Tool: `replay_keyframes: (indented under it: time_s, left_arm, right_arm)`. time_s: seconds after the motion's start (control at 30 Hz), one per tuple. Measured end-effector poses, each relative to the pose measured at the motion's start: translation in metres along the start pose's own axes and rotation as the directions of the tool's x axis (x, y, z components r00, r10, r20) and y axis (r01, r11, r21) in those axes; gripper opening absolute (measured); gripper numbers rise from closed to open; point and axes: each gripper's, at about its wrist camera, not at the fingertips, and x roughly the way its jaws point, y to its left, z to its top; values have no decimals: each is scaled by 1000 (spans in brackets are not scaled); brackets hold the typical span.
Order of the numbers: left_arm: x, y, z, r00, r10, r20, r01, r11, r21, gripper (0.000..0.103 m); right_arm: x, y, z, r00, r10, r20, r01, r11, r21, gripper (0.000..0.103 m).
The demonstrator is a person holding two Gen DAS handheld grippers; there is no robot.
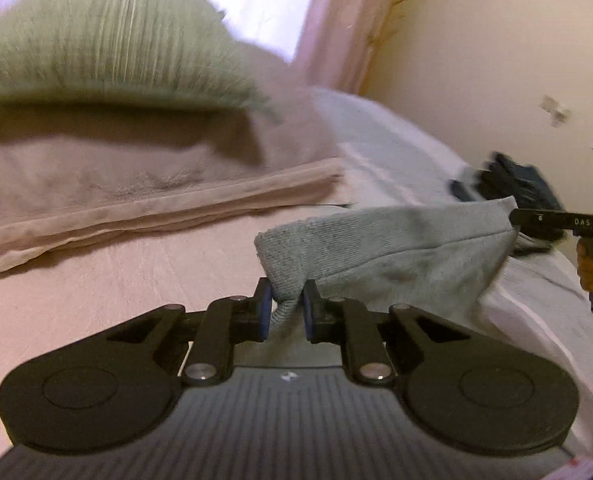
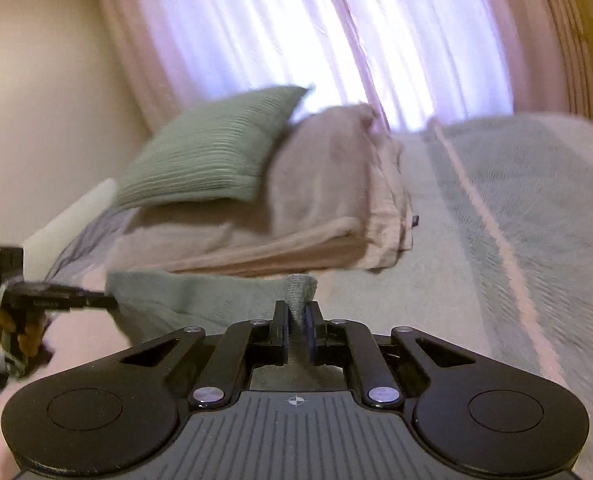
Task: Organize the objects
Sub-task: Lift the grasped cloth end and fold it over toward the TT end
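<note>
Hand-held gripper pair, our left [image 1: 287, 314] and right [image 2: 296, 322], each clamped on one grey towel [image 1: 380, 248], two pillows [image 2: 280, 184] far on the bed [image 2: 476, 240].

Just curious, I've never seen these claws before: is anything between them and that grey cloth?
No. The left claw and right claw are each already shut on a corner of the grey knitted cloth, held between them.

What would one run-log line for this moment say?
left gripper: shut on towel | right gripper: shut on towel | towel: held between both, above bed
</note>
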Motion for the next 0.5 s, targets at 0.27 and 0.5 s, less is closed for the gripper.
replay_keyframes:
  time_s: [0.27,0.5]
  left_arm:
    - [-133,-97,-178,972,4,-234,10,998,60,18]
    - [-165,-96,-281,930,-7,-367,-101,956,-275,25]
  right_arm:
    - [-123,133,-170,902,-186,-388,91,964,-252,5]
    - [-144,119,-259,812,-181,-554,392,873,290,38]
